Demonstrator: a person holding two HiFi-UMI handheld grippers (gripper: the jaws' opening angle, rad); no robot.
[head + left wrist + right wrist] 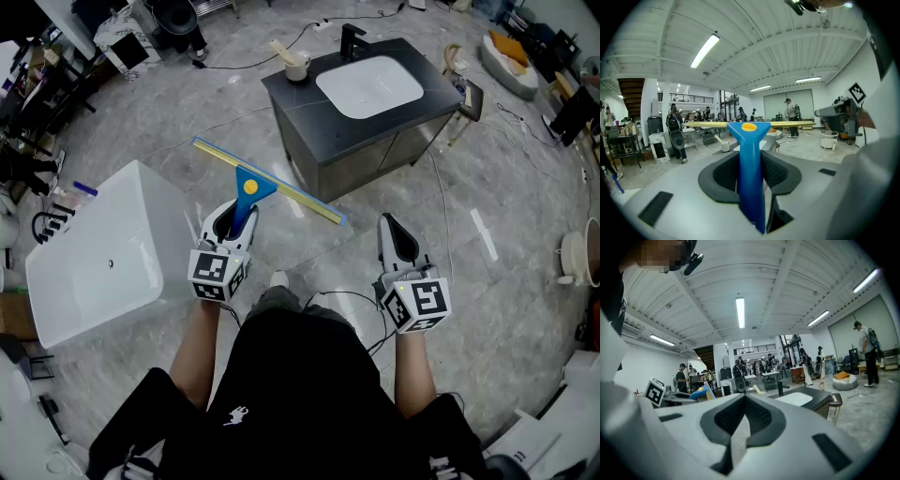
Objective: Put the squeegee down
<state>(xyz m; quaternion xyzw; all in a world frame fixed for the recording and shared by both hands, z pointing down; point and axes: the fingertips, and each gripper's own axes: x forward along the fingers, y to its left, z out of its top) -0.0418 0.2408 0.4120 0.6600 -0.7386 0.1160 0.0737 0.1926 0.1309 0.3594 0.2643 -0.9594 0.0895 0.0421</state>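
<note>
Blk clothes (300, 375) — small wht logo (230, 413)

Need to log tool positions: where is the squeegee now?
Head view, left of centre: the squeegee is held off the floor in the left gripper, between the white tub and the sink cabinet.

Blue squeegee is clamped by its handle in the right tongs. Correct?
Not quite. The left tongs clamp the blue squeegee by its handle, as the left gripper view shows. The right tongs are shut with nothing between them.
</note>
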